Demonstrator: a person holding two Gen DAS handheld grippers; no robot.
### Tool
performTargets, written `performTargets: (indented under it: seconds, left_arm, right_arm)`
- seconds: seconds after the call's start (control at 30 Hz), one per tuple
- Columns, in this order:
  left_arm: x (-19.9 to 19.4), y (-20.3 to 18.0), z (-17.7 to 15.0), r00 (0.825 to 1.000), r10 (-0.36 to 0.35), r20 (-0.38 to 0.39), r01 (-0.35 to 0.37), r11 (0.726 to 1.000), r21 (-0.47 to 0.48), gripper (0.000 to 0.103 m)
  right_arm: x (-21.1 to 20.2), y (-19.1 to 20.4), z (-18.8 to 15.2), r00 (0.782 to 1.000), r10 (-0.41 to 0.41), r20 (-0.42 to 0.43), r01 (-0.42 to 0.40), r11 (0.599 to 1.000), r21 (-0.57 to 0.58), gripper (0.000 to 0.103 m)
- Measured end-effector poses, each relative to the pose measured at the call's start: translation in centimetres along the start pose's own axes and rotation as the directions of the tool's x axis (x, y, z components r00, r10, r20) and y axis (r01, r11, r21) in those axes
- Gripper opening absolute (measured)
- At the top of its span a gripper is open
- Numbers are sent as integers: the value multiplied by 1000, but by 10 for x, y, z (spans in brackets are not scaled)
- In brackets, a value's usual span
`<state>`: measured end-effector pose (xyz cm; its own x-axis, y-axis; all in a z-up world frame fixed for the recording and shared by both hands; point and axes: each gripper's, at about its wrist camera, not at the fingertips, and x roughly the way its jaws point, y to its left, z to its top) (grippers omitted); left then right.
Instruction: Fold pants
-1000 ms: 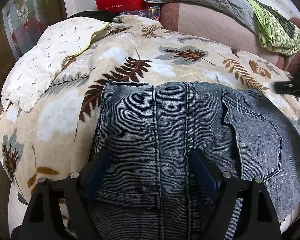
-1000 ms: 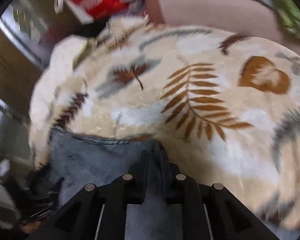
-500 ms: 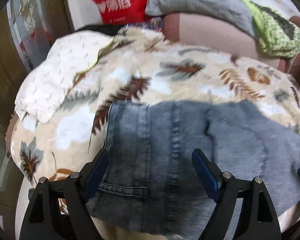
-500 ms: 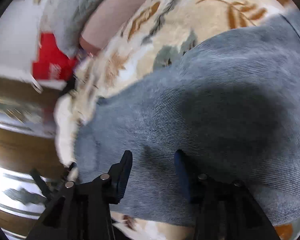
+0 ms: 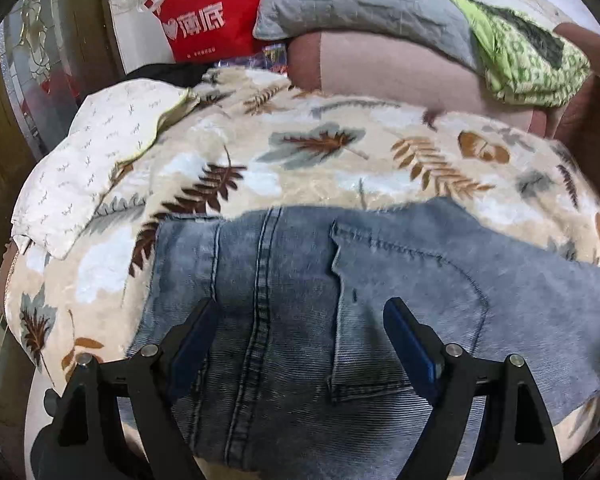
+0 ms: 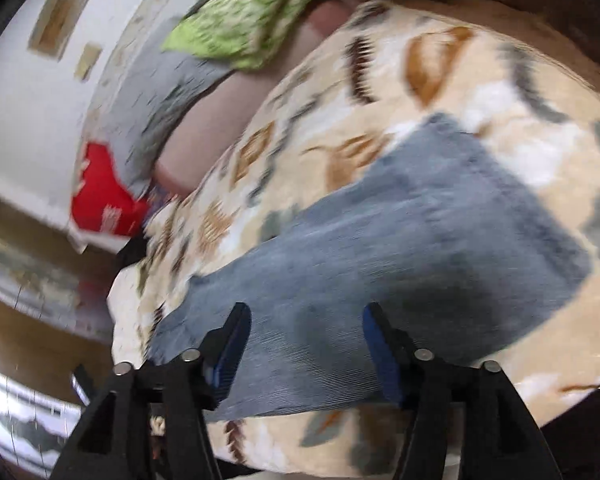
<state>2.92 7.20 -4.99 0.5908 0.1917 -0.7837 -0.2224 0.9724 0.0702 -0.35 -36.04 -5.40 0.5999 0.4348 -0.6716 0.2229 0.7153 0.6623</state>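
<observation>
- the right gripper (image 6: 306, 344) was pinched tight a second ago; now its jaws are opening and nothing is held between them.
- the pants (image 5: 340, 300) are let go and lie flat on the leaf blanket (image 5: 320, 168), from the middle to 6 o'clock, so one fold seems done.
- the left gripper (image 5: 300, 344) is kept spread wide above the pants, as before, with nothing pinched.
- the right view is blurred, and the pants' near edge at 6 o'clock is hidden by the fingers.

Motion blur smears the right wrist view, and the pants (image 5: 340, 300) run past the left view's lower edge.
</observation>
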Motion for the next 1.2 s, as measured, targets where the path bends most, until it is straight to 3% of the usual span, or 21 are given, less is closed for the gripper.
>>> performTargets:
  seconds: [0.07, 0.1, 0.23, 0.37, 0.43, 0.5, 0.57, 0.63, 0.73, 0.87, 1.0, 1.2]
  left_arm:
    - [17, 0, -6, 999, 15, -47, -15, 1000, 11, 85]
    - [26, 1, -10, 997, 15, -72, -14, 1000, 15, 87]
    - [25, 2, -15, 999, 11, -34, -10, 999, 34, 88]
    - [26, 10, -16, 999, -17, -33, 18, 1000, 22, 88]
    - [27, 12, -18, 999, -25, -27, 26, 999, 23, 88]
    - [27, 10, -16, 999, -16, -34, 17, 1000, 25, 88]
    - [25, 10, -13, 999, -12, -43, 12, 1000, 17, 88]
    - [15, 9, -7, 999, -6, -44, 5, 1000, -7, 87]
    - [-14, 3, 2, 999, -19, 37, 20, 999, -27, 88]
    - [-36, -23, 15, 995, -74, 69, 75, 997, -10, 87]
    - [-43, -75, 23, 983, -172, 62, 169, 985, 43, 88]
    - [-46, -160, 19, 953, -303, 11, 298, 943, 145, 88]
  right_arm:
    - [19, -20, 2, 996, -77, -49, 79, 997, 27, 80]
    - [27, -29, 1, 997, -58, -60, 60, 997, 40, 80]
    - [15, -14, 6, 996, -72, -60, 74, 997, 30, 80]
    - [5, 19, 1, 1000, 2, -16, -3, 998, -59, 82]
    - [25, 18, -4, 998, -19, -57, 15, 997, -71, 89]
    - [58, 1, -10, 986, -87, -140, 77, 994, -81, 89]
    - [48, 13, -8, 990, -86, -113, 74, 992, -107, 89]
    - [27, 23, -6, 997, -17, -79, 10, 996, -88, 89]
    - [-16, 19, -11, 999, 50, 21, -48, 996, -81, 89]
    - [-44, -44, -21, 996, 60, 61, -67, 990, 124, 89]
    - [-59, -104, -19, 995, 52, 87, -76, 948, 310, 90]
    - [-53, -123, 0, 993, 84, 85, -109, 930, 351, 89]
